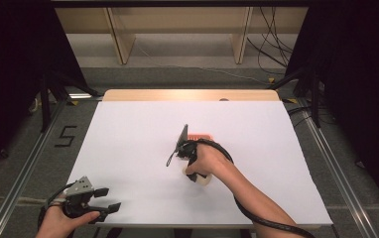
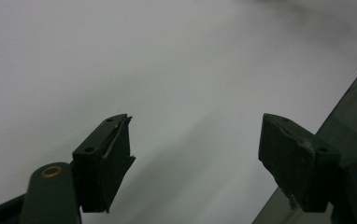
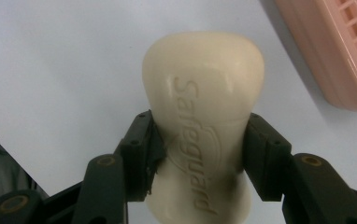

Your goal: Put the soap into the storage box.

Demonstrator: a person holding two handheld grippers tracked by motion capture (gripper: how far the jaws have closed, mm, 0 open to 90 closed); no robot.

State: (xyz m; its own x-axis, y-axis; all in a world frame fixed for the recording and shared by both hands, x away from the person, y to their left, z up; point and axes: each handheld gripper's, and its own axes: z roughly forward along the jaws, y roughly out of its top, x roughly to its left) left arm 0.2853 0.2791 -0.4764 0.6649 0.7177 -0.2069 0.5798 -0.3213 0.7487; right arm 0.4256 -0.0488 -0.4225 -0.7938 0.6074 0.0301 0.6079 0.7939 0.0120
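Observation:
A cream soap bar [image 3: 204, 107] with raised lettering sits between the jaws of my right gripper [image 3: 200, 158], which is shut on its lower half just above the white sheet. In the high view that gripper [image 1: 195, 176] is at the table's middle, under the person's hand, and a cream end of the soap bar [image 1: 202, 180] shows beneath it. A pink slatted soap dish [image 1: 201, 135] [image 3: 345, 51] lies just beyond, apart from the bar. My left gripper [image 1: 107, 198] [image 2: 195, 149] stands open with nothing between its jaws, at the near left corner.
The white sheet [image 1: 143, 129] covers most of the wooden table [image 1: 187, 94]. Grey floor and metal rails run along both sides. The table's near edge [image 2: 354, 116] lies close to the left gripper. A black cable [image 1: 257, 218] trails from the right gripper.

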